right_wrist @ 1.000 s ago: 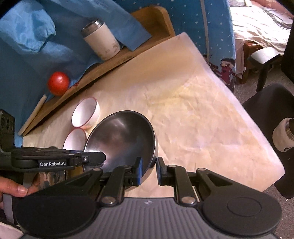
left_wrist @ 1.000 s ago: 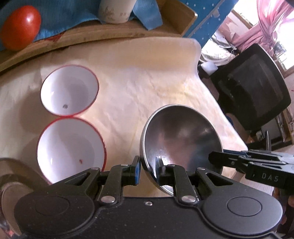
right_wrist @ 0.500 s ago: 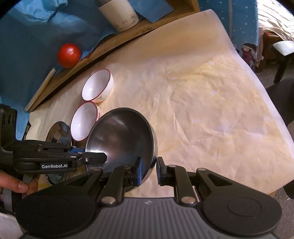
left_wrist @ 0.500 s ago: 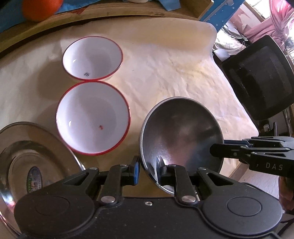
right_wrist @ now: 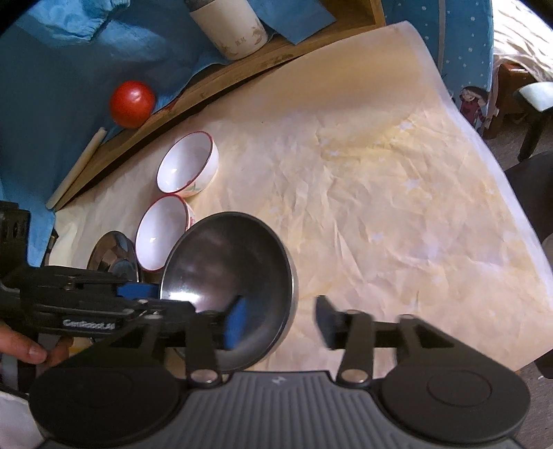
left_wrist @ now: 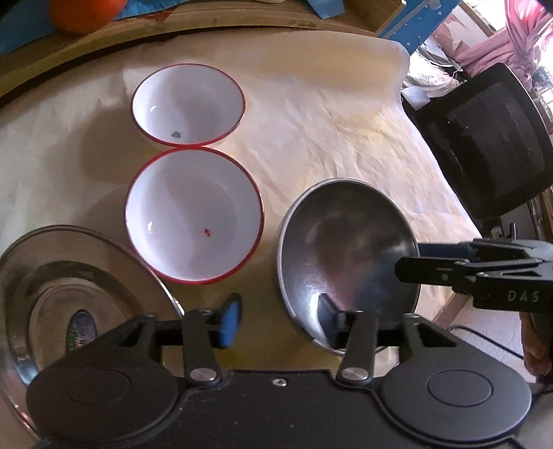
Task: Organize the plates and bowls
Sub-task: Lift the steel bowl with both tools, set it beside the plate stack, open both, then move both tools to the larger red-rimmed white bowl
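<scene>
Both sets of tongs opening, no longer pinching. Left gripper (left_wrist: 278, 319): jaws parting astride the near rim of the steel bowl (left_wrist: 345, 255), blue pad outside at 9 o'clock of that rim, dark pad inside the hollow, neither pressing. Right gripper (right_wrist: 281, 323): same story on the opposite rim, blue pad inside the bowl, dark pad outside at 3 o'clock, a clear gap on each side. Steel bowl thus let go, resting on the crumpled paper cover (right_wrist: 380, 193), apparently leaning a little rather than level; cannot tell for sure through the fisheye.

Rest of the set lined up at 9 to 11 o'clock of the steel bowl: larger red-rimmed bowl (left_wrist: 195, 216) just beside it, smaller red-rimmed bowl (left_wrist: 188, 103) touching that one at 12 o'clock, steel plate (left_wrist: 69, 286) at 7 o'clock, partly under the larger bowl's edge as seen here. Tomato (right_wrist: 132, 103) and pale cup (right_wrist: 230, 26) up on the wooden ledge, well apart.

Risks, as judgement only:
- Rocking or spinning of the round-bottomed steel bowl once free, caused by the wrinkled paper.
- A pad catching the rim on withdrawal, since each gripper has one pad inside the bowl; a sideways pull likely to tip or drag it.
- A nudge into the larger red-rimmed bowl, being so near.
- Grippers clashing, pointed at each other across the same bowl.
</scene>
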`<state>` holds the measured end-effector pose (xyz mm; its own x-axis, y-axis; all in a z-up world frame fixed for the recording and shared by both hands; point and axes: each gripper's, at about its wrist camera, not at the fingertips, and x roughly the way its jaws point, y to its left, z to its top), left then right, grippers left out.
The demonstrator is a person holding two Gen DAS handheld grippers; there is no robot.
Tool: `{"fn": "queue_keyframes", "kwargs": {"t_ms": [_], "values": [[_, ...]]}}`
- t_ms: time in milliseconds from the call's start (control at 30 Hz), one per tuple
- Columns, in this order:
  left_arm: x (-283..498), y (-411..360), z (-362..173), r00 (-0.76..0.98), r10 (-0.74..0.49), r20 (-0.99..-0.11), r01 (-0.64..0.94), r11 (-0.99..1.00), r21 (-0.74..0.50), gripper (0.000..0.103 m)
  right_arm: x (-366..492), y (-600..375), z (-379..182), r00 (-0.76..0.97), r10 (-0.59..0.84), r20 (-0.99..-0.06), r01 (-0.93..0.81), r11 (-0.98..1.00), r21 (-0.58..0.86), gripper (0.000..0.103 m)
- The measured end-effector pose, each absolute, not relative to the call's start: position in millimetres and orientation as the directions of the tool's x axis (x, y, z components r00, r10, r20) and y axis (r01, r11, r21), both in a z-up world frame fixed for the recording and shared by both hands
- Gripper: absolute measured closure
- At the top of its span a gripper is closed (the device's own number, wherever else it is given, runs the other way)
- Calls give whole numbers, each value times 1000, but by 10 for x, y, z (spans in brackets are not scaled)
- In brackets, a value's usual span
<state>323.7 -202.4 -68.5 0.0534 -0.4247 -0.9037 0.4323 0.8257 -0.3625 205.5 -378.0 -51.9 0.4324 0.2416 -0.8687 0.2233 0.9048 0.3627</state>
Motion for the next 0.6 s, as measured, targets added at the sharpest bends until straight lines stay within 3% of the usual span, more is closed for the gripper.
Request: {"fn": "queue_keyframes", "kwargs": {"t_ms": [33, 200, 300, 367, 600], "values": [[3236, -2018, -673, 50, -426, -903, 438, 822, -364, 43, 2056, -3778, -508, 433, 236, -870, 223, 907, 357, 43], [3241, -1917, -546, 64, -435, -898, 451, 815, -363, 23, 2042, -3796, -422, 451, 200, -869, 230, 915, 331, 13], [3282, -1769, -460, 89, -448, -890, 425, 825, -373, 17, 2039, -3797, -359, 471, 183, -863, 228, 920, 319, 6], [3311, -1685, -403, 124, -414, -902, 406, 850, -335, 8, 2047, -3788, -326, 482, 173, -859, 226, 923, 313, 4], [3400, -1465, -204, 189, -430, -883, 381, 861, -338, 5, 2114, -3692, -265, 508, 161, -846, 204, 932, 300, 1]]}}
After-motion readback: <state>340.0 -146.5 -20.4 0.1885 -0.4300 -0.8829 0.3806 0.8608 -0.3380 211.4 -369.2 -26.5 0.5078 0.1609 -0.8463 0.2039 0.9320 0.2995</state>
